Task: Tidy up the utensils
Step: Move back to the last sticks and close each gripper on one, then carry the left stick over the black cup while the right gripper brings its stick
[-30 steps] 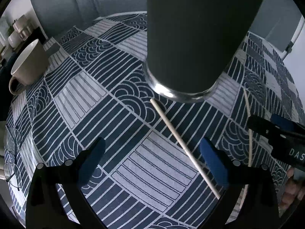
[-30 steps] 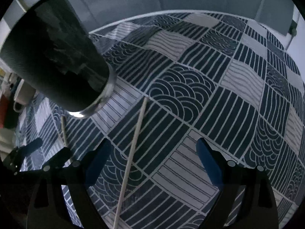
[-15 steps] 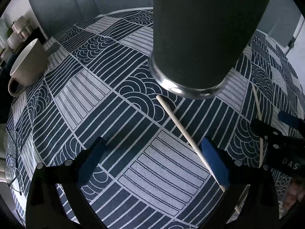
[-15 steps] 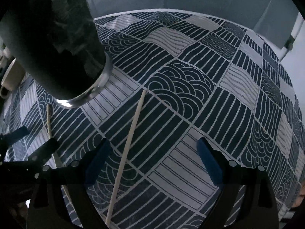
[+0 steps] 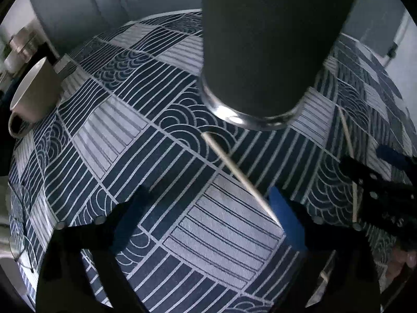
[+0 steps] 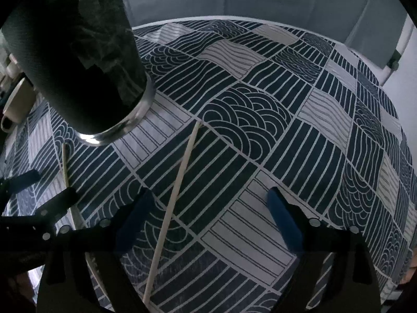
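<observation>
Your left gripper (image 5: 208, 206) jaws closing around near chopstick (image 5: 234, 168), pads apparently not yet pressing. Your right gripper (image 6: 208, 208) closing, second chopstick (image 6: 174, 195) between jaws. Both lie on tablecloth (image 6: 286, 120) beside dark tumbler (image 5: 263, 41); nothing stowed yet.

My left gripper (image 5: 211, 208) hangs over the tablecloth (image 5: 125, 135) with one chopstick (image 5: 239, 174) lying between its fingers, close against the right one, its far tip just short of the tumbler (image 5: 260, 52) that stands straight ahead. Away to my left a mug (image 5: 34, 91) sits near the table's edge, and to my right the second chopstick (image 5: 348, 140) lies on the cloth, running under my right gripper (image 6: 208, 216). From the right wrist, that second chopstick (image 6: 179, 182) lies between the fingers nearer the left one, the tumbler (image 6: 78, 60) stands ahead to the left, and the first chopstick (image 6: 65, 164) lies beyond it under my left gripper (image 6: 44, 193).
</observation>
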Demonstrator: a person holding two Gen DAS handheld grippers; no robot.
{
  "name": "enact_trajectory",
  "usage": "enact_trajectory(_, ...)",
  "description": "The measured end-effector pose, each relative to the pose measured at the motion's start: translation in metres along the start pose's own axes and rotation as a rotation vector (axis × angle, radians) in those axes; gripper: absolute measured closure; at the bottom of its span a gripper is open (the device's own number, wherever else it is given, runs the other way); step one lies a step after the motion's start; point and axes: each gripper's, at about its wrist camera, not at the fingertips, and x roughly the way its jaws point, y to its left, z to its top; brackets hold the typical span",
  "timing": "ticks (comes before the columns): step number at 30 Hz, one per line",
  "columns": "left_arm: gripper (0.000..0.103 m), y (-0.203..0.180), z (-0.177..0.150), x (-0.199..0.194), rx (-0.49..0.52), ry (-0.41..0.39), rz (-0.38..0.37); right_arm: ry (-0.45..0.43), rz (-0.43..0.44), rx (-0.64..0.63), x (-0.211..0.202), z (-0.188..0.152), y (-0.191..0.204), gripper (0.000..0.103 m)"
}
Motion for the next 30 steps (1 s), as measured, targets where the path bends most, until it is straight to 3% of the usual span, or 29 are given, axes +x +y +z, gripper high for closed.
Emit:
enact_trajectory(1,0.033,-0.002,0.000,-0.003,0.026,0.002,-0.013,-0.006,0.004,-0.011,-0.002,-0.001,0.001,0.027)
enact_trajectory(3,0.046,-0.007,0.000,-0.006,0.063,0.004,-0.027,-0.008,0.007,-0.012,-0.003,-0.003,-0.001,0.031)
enact_trajectory(12,0.075,-0.018,-0.001,-0.010,0.085,0.016,-0.048,-0.015,0.022,-0.050,-0.009,-0.006,-0.002,0.061)
enact_trajectory(14,0.084,-0.017,-0.003,-0.012,0.072,0.025,-0.055,-0.013,0.028,-0.066,-0.010,-0.006,-0.002,0.079)
enact_trajectory(17,0.093,-0.010,-0.005,-0.013,0.055,0.041,-0.069,-0.001,0.033,-0.096,-0.011,-0.007,-0.004,0.095)
enact_trajectory(20,0.098,0.001,-0.004,-0.012,0.014,0.075,-0.102,0.026,0.053,-0.095,-0.011,-0.006,-0.012,0.097)
enact_trajectory(23,0.099,0.016,-0.007,-0.013,-0.073,0.118,-0.169,0.068,0.132,-0.024,-0.009,-0.002,-0.032,0.099)
enact_trajectory(25,0.098,0.023,-0.009,-0.014,-0.094,0.124,-0.165,0.097,0.180,0.050,-0.008,0.000,-0.049,0.099)
enact_trajectory(30,0.098,0.037,-0.012,-0.019,-0.140,0.134,-0.159,0.108,0.179,0.105,-0.013,0.001,-0.068,0.099)
